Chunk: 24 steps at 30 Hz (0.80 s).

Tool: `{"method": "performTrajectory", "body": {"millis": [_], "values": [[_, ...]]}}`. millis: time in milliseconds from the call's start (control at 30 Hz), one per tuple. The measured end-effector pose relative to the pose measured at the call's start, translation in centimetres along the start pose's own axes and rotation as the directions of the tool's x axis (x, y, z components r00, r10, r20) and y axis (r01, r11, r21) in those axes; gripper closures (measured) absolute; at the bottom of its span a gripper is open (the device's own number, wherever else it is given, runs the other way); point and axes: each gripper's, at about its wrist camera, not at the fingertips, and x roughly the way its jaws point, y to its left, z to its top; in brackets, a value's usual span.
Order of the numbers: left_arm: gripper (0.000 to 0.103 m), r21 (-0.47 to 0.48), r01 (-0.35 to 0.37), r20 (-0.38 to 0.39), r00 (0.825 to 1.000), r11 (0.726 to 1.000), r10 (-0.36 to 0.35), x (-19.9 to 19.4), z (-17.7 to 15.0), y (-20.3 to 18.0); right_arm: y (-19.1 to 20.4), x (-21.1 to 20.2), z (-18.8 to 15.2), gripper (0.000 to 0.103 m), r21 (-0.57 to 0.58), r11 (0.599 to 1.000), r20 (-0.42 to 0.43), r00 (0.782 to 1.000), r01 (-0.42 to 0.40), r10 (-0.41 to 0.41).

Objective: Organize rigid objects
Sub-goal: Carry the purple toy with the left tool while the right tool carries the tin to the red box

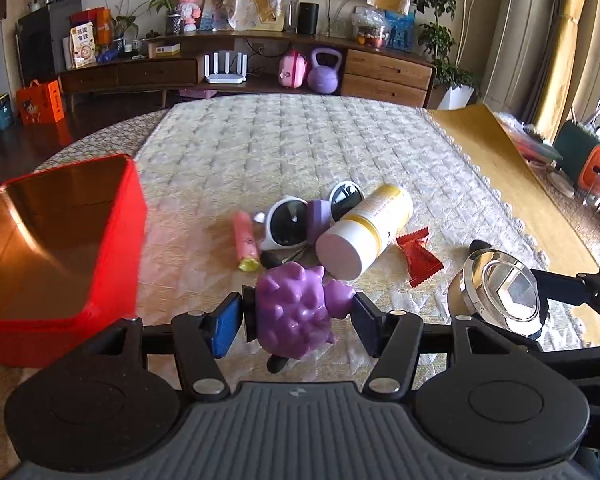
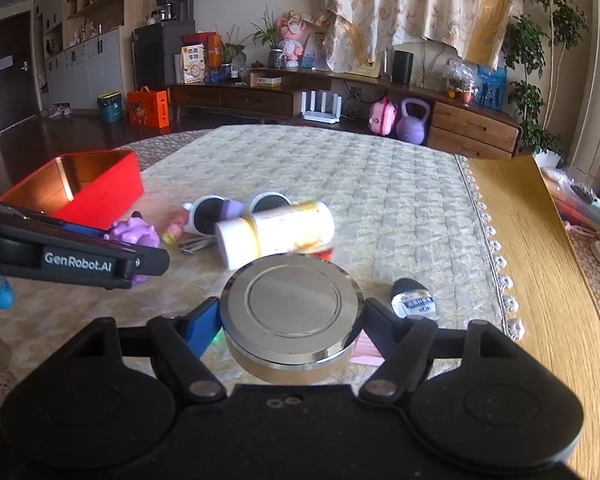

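Note:
My left gripper is shut on a purple spiky toy figure, held just above the quilted table cover; the toy also shows in the right wrist view. My right gripper is shut on a round silver-lidded tin, also seen at the right of the left wrist view. An open red box stands to the left, with its far corner in the right wrist view. A white and yellow bottle lies on its side among white sunglasses and a pink tube.
A red snack packet lies right of the bottle. A small black-capped item and a pink card lie near my right gripper. The bare wooden table edge runs along the right. A TV cabinet stands beyond.

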Motion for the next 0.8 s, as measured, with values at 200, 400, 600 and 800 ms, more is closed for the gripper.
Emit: {"method": "performTrajectory", "body": {"millis": [200, 400, 600, 800], "values": [[0.044, -0.031, -0.008, 0.025, 1.0, 0.999, 0.009, -3.5, 0.7, 2.2, 2.2, -1.5, 1.7, 0.027, -0.032, 0.999, 0.021, 0.999, -0.03, 0.031], [0.044, -0.073, -0.035, 0.028, 0.999, 0.997, 0.037, -6.0, 1.1, 5.4, 4.8, -2.4, 3.7, 0.027, -0.072, 0.994, 0.042, 0.995, -0.084, 0.087], [0.044, -0.11, -0.063, 0.042, 0.997, 0.992, 0.068, -7.8, 1.7, 8.8, 7.7, -1.9, 5.7, 0.027, -0.11, 0.984, 0.043, 0.988, -0.14, 0.145], [0.044, -0.139, -0.107, 0.046, 0.992, 0.985, 0.114, -8.4, 2.2, 12.4, 10.4, -0.4, 7.5, 0.027, -0.149, 0.972, 0.031, 0.982, -0.181, 0.188]]}}
